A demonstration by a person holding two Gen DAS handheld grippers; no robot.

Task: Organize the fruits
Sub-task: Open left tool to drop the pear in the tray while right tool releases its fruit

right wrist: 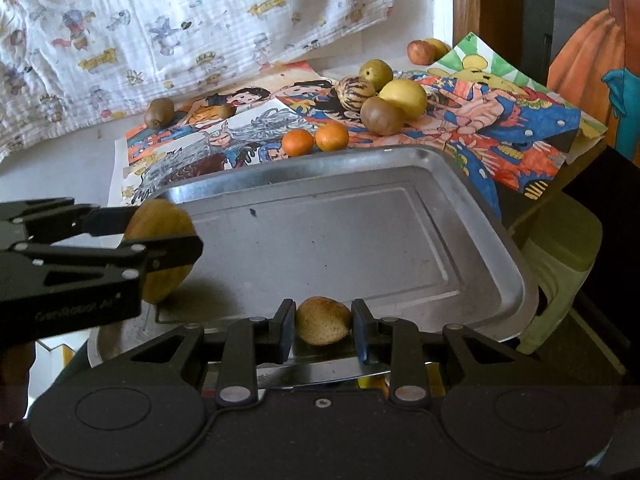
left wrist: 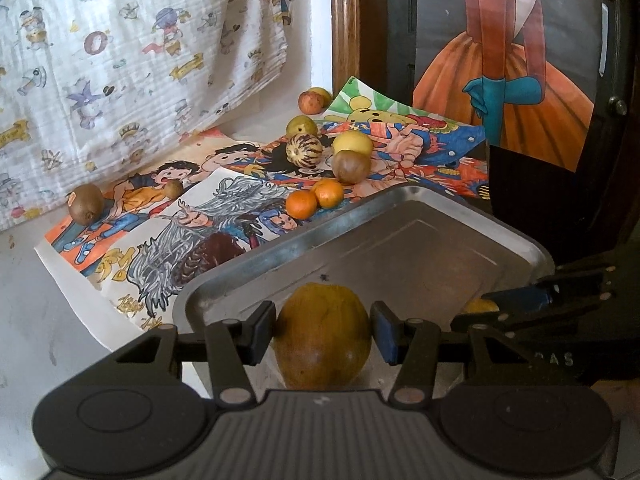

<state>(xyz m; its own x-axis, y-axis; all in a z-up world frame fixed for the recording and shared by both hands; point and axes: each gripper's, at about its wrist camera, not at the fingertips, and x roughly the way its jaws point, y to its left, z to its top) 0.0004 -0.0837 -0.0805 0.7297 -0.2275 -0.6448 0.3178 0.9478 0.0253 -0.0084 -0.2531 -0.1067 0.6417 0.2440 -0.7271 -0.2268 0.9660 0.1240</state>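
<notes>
Presently, each claw holds one fruit over the metal tray (right wrist: 460, 216); the left claw (left wrist: 323, 332) grips a large yellow-brown fruit (left wrist: 323, 336) between both pads, above the tray's near left corner; the right claw (right wrist: 323, 322) is closed on a small tan speckled fruit (right wrist: 323, 320) at the tray's near rim. Seen from the right wrist, the left claw (right wrist: 168, 240) enters from the left with its fruit clear of the tray floor; whether it touches the floor elsewhere cannot be told. Tray interior: no loose fruit lying in it (one dark speck only).

Count of fruit remaining on the drawings (right wrist: 480, 120) beyond the tray, nine in all: two small oranges (right wrist: 316, 140) touching side by side, nearest the tray's far rim; one brown round fruit (right wrist: 382, 115) pressed against one yellow fruit (right wrist: 404, 98); one striped fruit (right wrist: 355, 93) just beside them; one green-yellow fruit (right wrist: 376, 72) behind; two more (right wrist: 426, 51), one reddish, one yellow, at the far corner by the wooden frame; one kiwi (right wrist: 159, 113) well apart on the left, near the patterned cloth (right wrist: 160, 32).

Tabletop: several overlapping coloured cartoon sheets; the tray rests partly upon them.
</notes>
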